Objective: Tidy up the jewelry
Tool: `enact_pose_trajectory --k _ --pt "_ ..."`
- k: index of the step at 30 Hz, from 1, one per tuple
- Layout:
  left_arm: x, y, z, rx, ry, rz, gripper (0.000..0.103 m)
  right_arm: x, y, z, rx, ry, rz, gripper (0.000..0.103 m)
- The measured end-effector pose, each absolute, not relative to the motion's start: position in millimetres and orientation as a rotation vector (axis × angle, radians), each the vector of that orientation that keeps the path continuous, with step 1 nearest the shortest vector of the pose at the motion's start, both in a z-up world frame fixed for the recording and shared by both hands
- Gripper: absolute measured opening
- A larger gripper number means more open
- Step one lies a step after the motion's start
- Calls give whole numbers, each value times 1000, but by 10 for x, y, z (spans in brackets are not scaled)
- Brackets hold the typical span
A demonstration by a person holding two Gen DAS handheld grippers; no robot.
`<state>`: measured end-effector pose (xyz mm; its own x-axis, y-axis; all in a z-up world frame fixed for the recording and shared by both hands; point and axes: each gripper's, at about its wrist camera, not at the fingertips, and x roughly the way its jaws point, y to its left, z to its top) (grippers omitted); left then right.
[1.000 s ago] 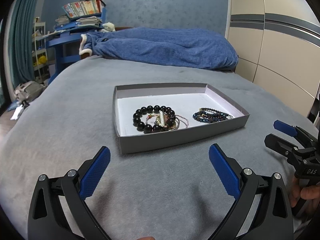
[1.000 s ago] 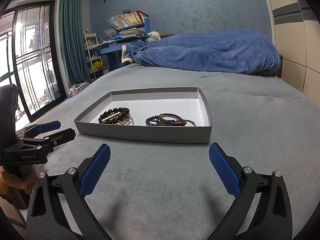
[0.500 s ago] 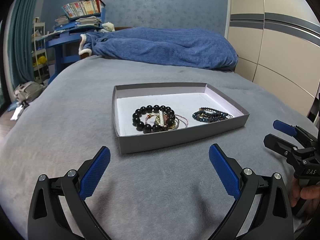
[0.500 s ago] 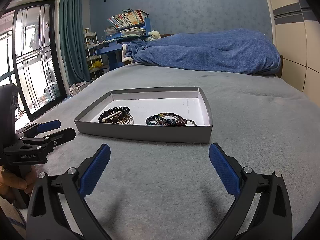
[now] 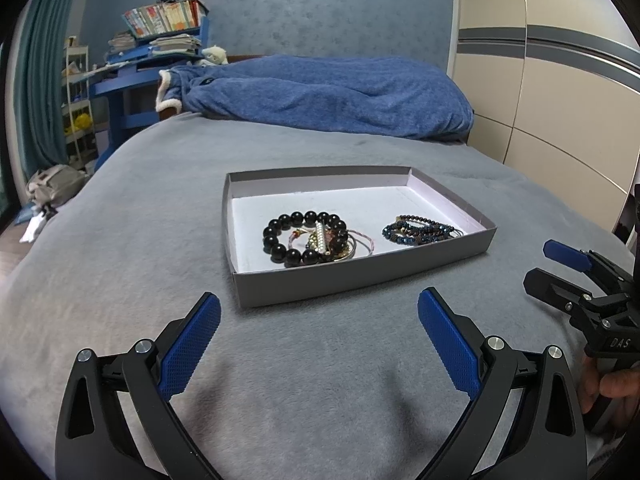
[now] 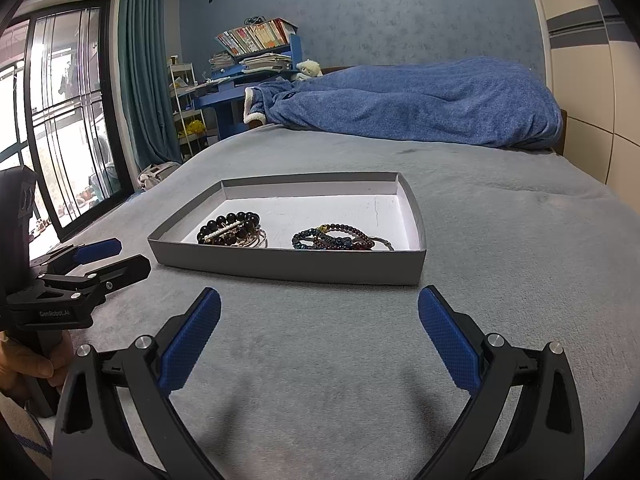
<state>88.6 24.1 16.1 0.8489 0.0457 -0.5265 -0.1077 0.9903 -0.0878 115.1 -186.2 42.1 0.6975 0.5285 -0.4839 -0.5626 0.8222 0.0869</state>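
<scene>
A shallow grey box tray (image 5: 360, 284) (image 6: 288, 270) sits on the grey bed. In it lie a black bead bracelet (image 5: 276, 236) (image 6: 228, 222) with thin bangles and a pearl bar piled inside it, and a bundle of dark blue and brown bead bracelets (image 5: 420, 232) (image 6: 332, 238). My left gripper (image 5: 320, 320) is open and empty, just short of the tray's near wall. My right gripper (image 6: 320, 320) is open and empty, also short of the tray. Each gripper shows in the other's view: the right (image 5: 560, 268), the left (image 6: 116, 258).
A rumpled blue blanket (image 5: 332, 96) lies across the far end of the bed. A blue desk with books (image 5: 160, 44) stands beyond at the left. A beige wardrobe (image 5: 560, 100) lines the right side. A window (image 6: 60, 120) and teal curtain are at the left.
</scene>
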Motion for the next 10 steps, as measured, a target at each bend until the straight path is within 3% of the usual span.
enact_pose_trajectory --k 10 --pt "883 239 165 -116 553 80 98 1150 -1865 424 -69 519 609 98"
